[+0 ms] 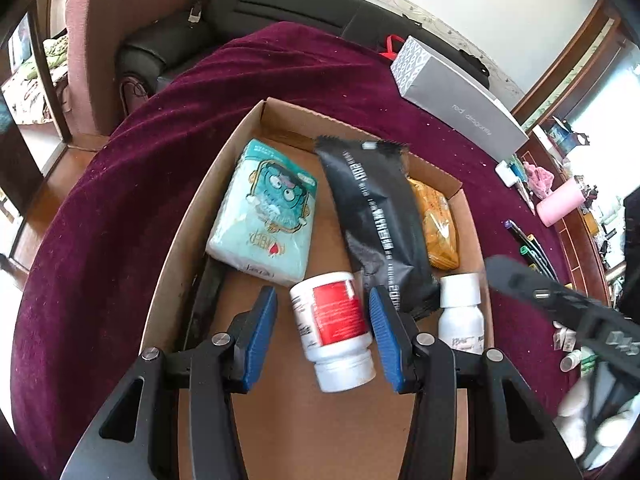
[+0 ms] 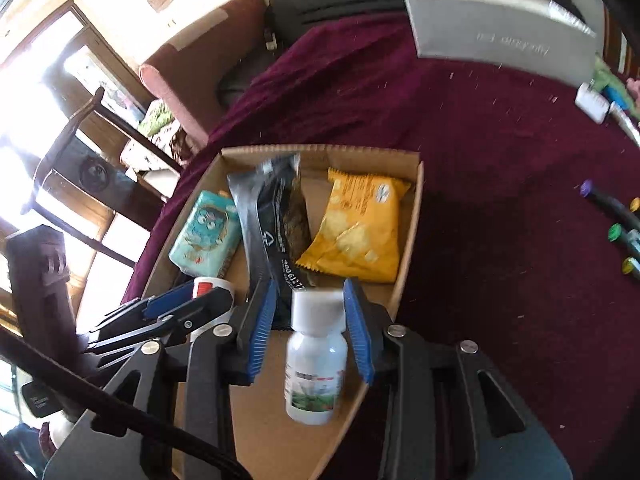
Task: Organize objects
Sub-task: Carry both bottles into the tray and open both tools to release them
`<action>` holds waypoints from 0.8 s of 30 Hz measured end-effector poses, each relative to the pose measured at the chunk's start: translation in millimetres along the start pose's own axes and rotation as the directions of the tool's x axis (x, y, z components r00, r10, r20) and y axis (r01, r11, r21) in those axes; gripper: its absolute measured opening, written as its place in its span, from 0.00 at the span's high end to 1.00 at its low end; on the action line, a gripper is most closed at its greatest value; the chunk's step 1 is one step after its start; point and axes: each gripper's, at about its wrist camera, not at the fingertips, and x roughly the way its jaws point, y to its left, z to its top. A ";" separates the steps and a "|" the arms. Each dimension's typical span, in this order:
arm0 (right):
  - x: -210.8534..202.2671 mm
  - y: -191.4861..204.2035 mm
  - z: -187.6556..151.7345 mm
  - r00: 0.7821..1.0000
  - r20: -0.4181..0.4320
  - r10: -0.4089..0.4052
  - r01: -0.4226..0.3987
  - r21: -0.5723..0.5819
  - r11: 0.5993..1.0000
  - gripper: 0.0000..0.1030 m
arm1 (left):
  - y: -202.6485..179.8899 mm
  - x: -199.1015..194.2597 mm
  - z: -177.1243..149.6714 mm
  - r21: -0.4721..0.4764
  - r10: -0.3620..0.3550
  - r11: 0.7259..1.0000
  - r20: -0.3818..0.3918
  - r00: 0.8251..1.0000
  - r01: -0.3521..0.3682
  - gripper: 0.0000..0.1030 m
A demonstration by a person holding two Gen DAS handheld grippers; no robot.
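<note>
An open cardboard box (image 1: 280,420) (image 2: 412,216) lies on a maroon cloth. In it are a teal tissue pack (image 1: 266,212) (image 2: 204,232), a black pouch (image 1: 376,216) (image 2: 272,224), a yellow snack bag (image 1: 438,228) (image 2: 358,228), a red-label white bottle (image 1: 334,328) (image 2: 208,290) and a plain white bottle (image 1: 460,312) (image 2: 316,364). My left gripper (image 1: 323,312) is open, its pads either side of the red-label bottle. My right gripper (image 2: 310,316) is open around the plain white bottle lying in the box.
A long grey box (image 1: 460,96) (image 2: 500,28) lies on the cloth at the back right. Markers (image 2: 616,216), a pink cup (image 1: 560,202) and small items lie at the right. A black sofa (image 1: 288,4) stands behind.
</note>
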 end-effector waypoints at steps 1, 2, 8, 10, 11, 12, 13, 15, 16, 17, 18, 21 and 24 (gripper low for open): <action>-4.9 0.1 -0.2 1.000 0.012 0.001 -0.001 -0.004 1.000 0.66 | -0.6 -0.7 -2.3 0.001 0.012 1.000 0.002 1.000 -0.012 0.59; -13.0 -0.8 -1.8 1.000 0.028 0.001 -0.001 -0.008 1.000 0.65 | -1.6 -0.2 -5.0 0.002 0.029 1.000 0.000 1.000 -0.029 0.59; -53.6 -18.3 -22.3 0.995 0.102 -0.012 0.014 -0.017 1.000 0.54 | -19.6 -2.2 -33.1 0.083 0.117 0.990 0.012 0.993 -0.117 0.59; -61.2 -29.7 -30.6 0.995 0.103 0.001 -0.002 0.010 1.000 0.54 | -33.1 -2.4 -47.6 0.148 0.159 0.976 0.023 0.987 -0.160 0.58; -64.8 -36.8 -35.1 0.995 0.102 0.008 -0.012 0.030 0.999 0.54 | -36.9 -2.9 -51.9 0.158 0.155 0.975 0.023 0.988 -0.157 0.58; -68.1 -43.0 -39.4 0.995 0.103 0.015 -0.020 0.047 0.999 0.54 | -41.2 -4.0 -58.5 0.170 0.147 0.974 0.021 0.989 -0.148 0.58; -71.5 -49.4 -44.1 0.994 0.104 0.022 -0.029 0.065 0.997 0.54 | -43.5 -5.1 -62.3 0.172 0.139 0.975 0.018 0.990 -0.140 0.58; -82.6 -64.0 -53.3 0.993 0.112 0.028 -0.039 0.097 0.994 0.54 | -44.3 -11.5 -70.0 0.145 0.058 0.988 0.008 0.998 -0.058 0.58; -88.6 -71.6 -58.9 0.993 0.119 0.028 -0.041 0.108 0.993 0.54 | -44.0 -16.5 -70.1 0.132 0.031 0.991 0.014 0.999 -0.033 0.58; -95.3 -78.7 -64.1 0.991 0.129 0.028 -0.043 0.122 0.992 0.55 | -44.2 -23.3 -70.3 0.121 0.019 0.992 0.032 0.999 -0.022 0.58; -102.6 -86.0 -69.2 0.990 0.140 0.029 -0.048 0.134 0.990 0.55 | -44.4 -30.8 -71.6 0.113 0.011 0.993 0.056 0.998 -0.017 0.58; -124.3 -107.3 -81.4 0.983 0.181 0.010 -0.042 0.169 0.985 0.53 | -44.6 -55.2 -73.7 0.096 -0.019 0.995 0.137 0.990 0.005 0.58; -147.3 -132.1 -94.3 0.971 0.238 -0.024 -0.029 0.217 0.976 0.45 | -44.9 -64.5 -74.1 0.077 -0.056 0.996 0.179 0.982 0.043 0.51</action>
